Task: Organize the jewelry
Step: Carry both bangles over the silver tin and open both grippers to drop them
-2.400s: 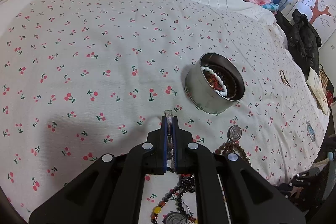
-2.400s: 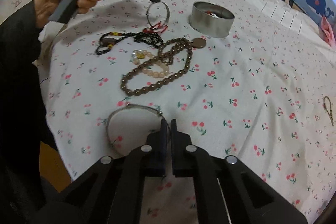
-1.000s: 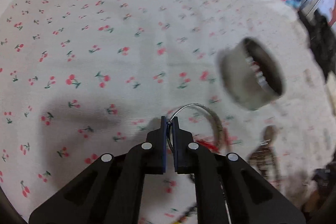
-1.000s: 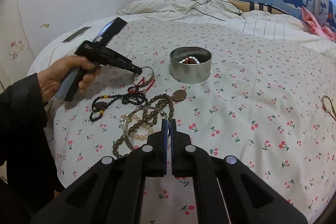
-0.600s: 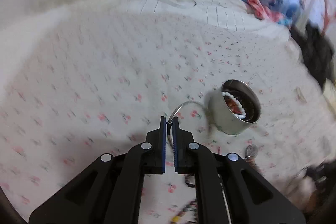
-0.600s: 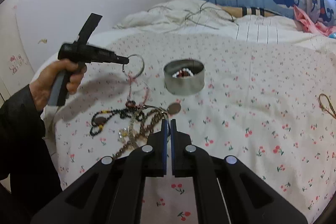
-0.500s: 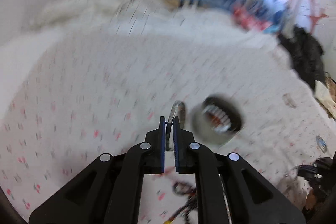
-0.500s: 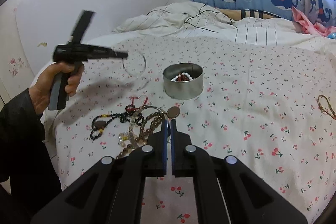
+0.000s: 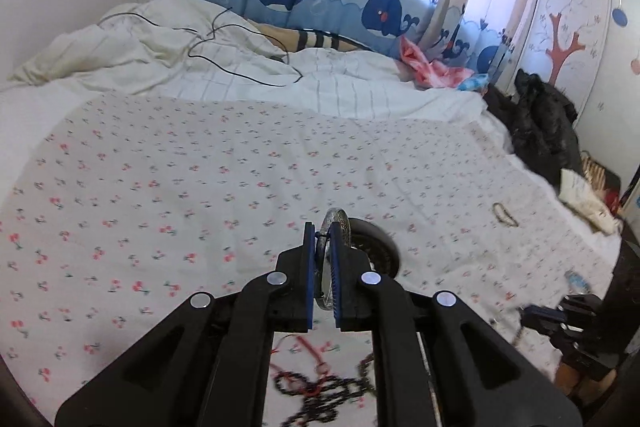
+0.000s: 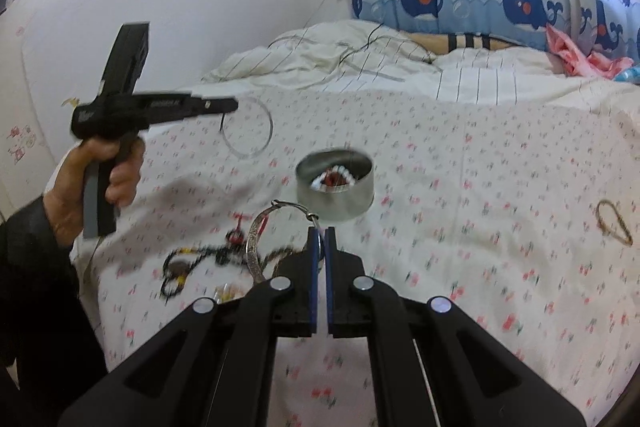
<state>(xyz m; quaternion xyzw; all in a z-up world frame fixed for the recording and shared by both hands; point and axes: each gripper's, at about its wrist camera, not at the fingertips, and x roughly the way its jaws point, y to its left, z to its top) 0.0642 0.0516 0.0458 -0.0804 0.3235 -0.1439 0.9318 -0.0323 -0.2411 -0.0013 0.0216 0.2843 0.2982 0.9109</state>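
Both tongs grip silver bangles in the air above the bed (image 10: 500, 155): the left tongs (image 9: 322, 227) pinch one bangle (image 10: 248, 129), the right tongs (image 10: 319, 231) another (image 10: 256, 239), each next needing release over the tin (image 10: 334, 189).

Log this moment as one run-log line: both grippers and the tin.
left gripper: shut on silver bangle, lifted | right gripper: shut on second silver bangle, lifted | metal tin: on bedsheet, holds beads
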